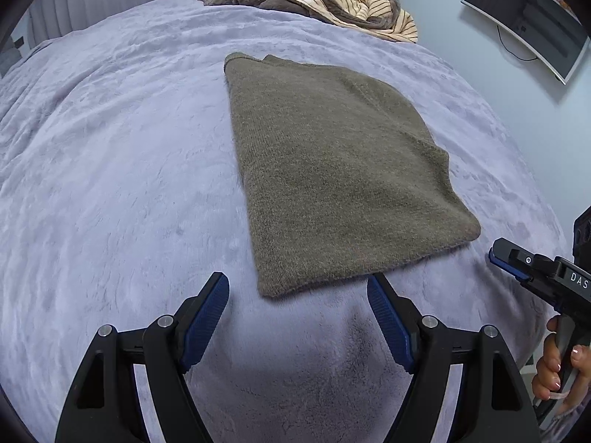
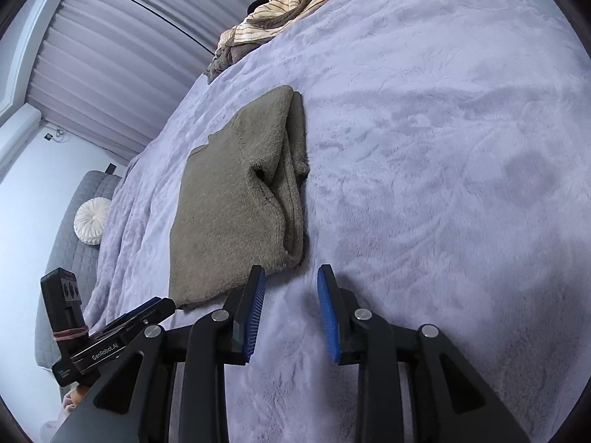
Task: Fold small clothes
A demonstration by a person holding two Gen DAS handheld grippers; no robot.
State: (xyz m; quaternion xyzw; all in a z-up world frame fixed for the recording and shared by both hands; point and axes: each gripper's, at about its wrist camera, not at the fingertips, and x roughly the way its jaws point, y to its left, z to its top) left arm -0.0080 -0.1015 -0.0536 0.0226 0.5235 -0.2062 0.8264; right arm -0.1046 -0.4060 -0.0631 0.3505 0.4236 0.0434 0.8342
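I am judging that the olive knit garment (image 1: 332,170) is already folded into a neat rectangle and lying flat on the bed (image 1: 110,166), so I am between folds: either one last tidy-up or reaching for the next piece from the striped pile (image 1: 332,3) at the far edge. My left gripper (image 1: 297,317) is hovering just short of the garment's near edge, pointing steeply down, jaws standing wide with nothing between them. My right gripper (image 2: 291,310) is sitting just beside the near right corner, angled less steeply, jaws partly apart and gripping nothing. Next I am needing a long reach across the bed.
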